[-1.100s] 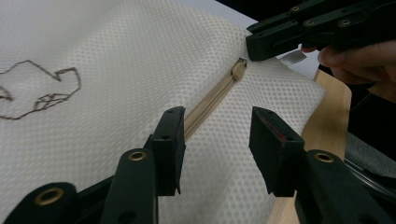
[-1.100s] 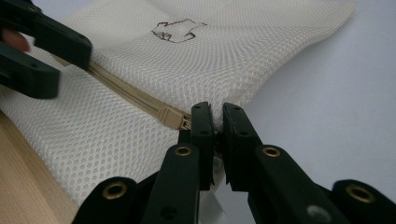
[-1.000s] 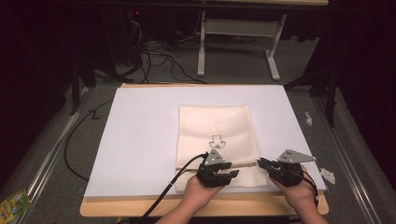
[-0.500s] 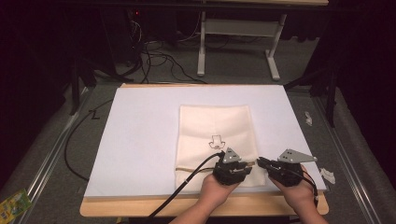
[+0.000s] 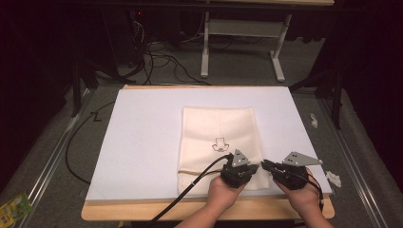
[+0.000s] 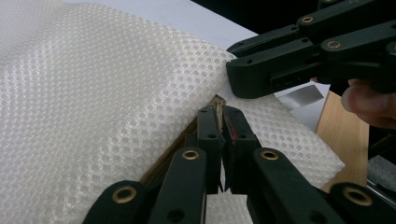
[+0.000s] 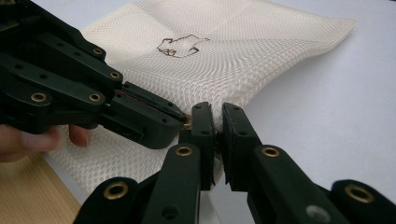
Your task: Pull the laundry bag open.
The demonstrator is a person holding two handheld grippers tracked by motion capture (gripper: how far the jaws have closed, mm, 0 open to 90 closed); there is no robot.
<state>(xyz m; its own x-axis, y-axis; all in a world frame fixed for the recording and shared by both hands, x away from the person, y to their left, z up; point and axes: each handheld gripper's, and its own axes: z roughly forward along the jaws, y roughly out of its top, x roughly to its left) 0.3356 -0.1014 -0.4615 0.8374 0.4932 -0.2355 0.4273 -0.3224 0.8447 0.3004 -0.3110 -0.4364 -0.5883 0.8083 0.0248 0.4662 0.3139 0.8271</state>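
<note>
The cream mesh bag [image 5: 219, 142] lay flat on the white sheet [image 5: 142, 142] covering the table [image 5: 142, 216], toward its near right part, with a small printed emblem [image 5: 219, 144] near its middle. The left gripper [image 5: 241, 170] was clamped on a brown strip at the bag's near right edge, apparently a zipper, its jaws closed upon it in the left gripper view [image 6: 219, 123]. The right gripper [image 5: 267, 166] stood just beside it, nearly tip to tip, its jaws closed on the mesh at the same corner [image 7: 215, 122]. Judged from this, both holds were secured but the zipper run itself appeared not yet started; the bag remained flat and unlifted. Open sheet lay to the left and beyond the bag; the bag's near edge sat close to the sheet's near edge, leaving little room toward the person.
</note>
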